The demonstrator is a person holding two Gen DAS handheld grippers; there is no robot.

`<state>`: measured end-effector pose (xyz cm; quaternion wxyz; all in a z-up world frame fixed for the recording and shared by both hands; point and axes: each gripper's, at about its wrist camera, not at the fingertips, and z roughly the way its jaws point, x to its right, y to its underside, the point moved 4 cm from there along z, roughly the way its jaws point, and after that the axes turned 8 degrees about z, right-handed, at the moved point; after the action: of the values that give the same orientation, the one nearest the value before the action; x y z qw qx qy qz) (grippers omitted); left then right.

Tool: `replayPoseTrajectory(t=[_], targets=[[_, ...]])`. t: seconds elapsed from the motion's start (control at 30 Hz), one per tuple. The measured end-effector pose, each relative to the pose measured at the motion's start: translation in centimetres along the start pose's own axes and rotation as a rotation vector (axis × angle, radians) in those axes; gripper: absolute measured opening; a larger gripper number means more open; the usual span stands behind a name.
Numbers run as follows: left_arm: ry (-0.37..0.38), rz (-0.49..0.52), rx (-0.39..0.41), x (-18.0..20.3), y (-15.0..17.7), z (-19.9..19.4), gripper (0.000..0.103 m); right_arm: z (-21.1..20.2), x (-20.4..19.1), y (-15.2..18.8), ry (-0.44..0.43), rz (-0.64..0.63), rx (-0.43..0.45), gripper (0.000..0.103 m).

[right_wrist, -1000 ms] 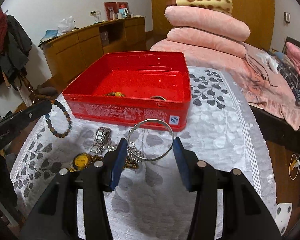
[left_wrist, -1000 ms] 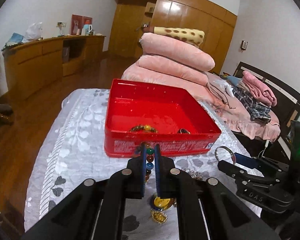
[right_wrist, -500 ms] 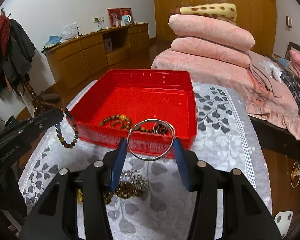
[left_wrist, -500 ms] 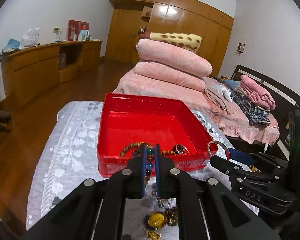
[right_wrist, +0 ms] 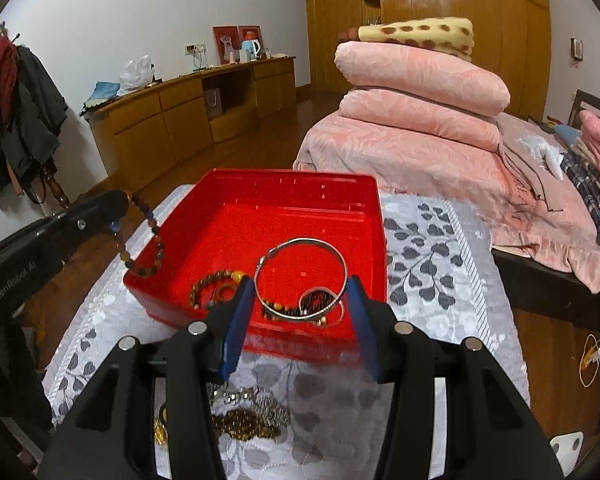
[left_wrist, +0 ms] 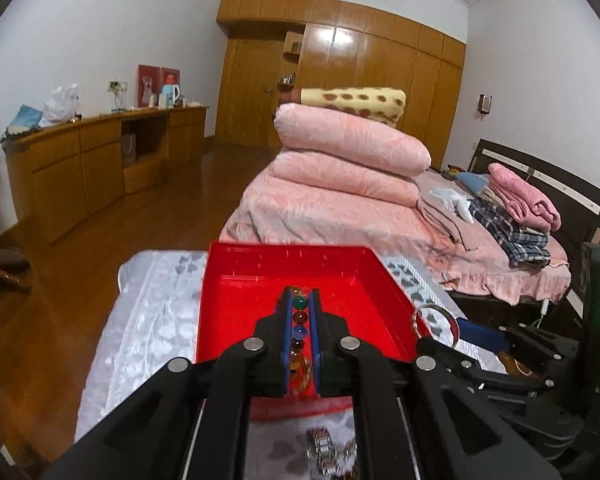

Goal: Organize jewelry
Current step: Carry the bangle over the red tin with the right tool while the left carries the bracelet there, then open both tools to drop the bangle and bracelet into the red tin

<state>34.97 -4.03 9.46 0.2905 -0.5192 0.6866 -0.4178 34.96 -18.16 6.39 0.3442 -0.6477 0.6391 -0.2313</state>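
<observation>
The left claw [right_wrist: 116, 204] arm reads "GenRobot.AI" in grey letters.

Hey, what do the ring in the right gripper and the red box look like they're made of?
The bangle in the right gripper looks like polished silver-toned metal: thin, bright, reflective wire. Which metal can't be told. The red box looks like glossy plastic or painted tin; its smooth walls shine, and small moulded or stamped marks show on the far wall.
</observation>
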Motion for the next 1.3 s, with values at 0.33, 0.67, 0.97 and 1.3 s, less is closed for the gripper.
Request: replayPoseTrajectory(t=[0.33, 0.67, 0.97, 1.3], targets=[[-0.037, 0.001, -0.059, -1.1, 0.2, 4.7, 0.008, 2.2, 0.3, -2.4, 0.012, 0.011, -0.002, 0.046], [-0.034, -0.017, -0.161, -2.3, 1.9, 9.4, 0.013, 7.0, 0.5, -2.0, 0.02, 0.032, -0.073, 0.048], [-0.056, -0.087, -0.135, -4.1, 1.9, 8.3, 0.056, 6.6, 1.5, -1.8, 0.023, 0.067, -0.038, 0.063], [-0.099, -0.052, -0.098, -4.3, 3.3, 3.3, 0.081, 3.0, 1.9, 1.0, 0.04, 0.062, -0.008, 0.08]])
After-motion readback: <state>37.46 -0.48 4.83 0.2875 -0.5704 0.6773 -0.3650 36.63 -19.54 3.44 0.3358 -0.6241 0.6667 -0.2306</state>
